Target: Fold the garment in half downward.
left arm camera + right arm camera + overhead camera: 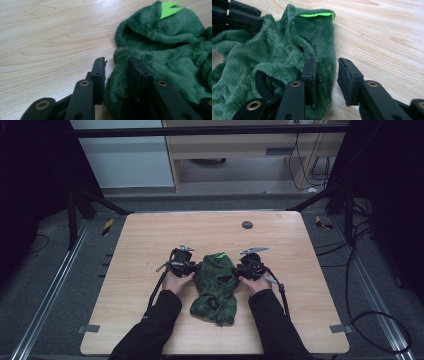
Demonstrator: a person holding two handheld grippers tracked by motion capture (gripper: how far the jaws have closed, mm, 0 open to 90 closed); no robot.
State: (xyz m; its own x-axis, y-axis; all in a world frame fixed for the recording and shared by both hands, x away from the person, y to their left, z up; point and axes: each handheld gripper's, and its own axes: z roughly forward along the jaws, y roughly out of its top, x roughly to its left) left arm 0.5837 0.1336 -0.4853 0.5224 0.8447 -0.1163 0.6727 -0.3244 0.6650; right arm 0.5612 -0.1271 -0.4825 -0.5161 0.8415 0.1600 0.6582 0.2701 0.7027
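Note:
A dark green plush garment (216, 285) lies crumpled at the middle of the wooden table (150, 235), with a bright green tab (220, 254) at its far end. My left gripper (197, 268) sits at its left edge. In the left gripper view the jaws (117, 65) stand apart with a fold of the plush (170, 50) between them. My right gripper (239, 270) is at the garment's right edge; its jaws (325, 65) straddle a fold of the fabric (274, 50), and a small gap shows beside the right pad. The left gripper (259, 18) shows on the garment's far side.
A small dark round disc (247, 224) lies on the far part of the table. Cables (370, 315) trail over the floor to the right. Metal rails (45, 295) run along the left, and black frame legs stand at the far corners.

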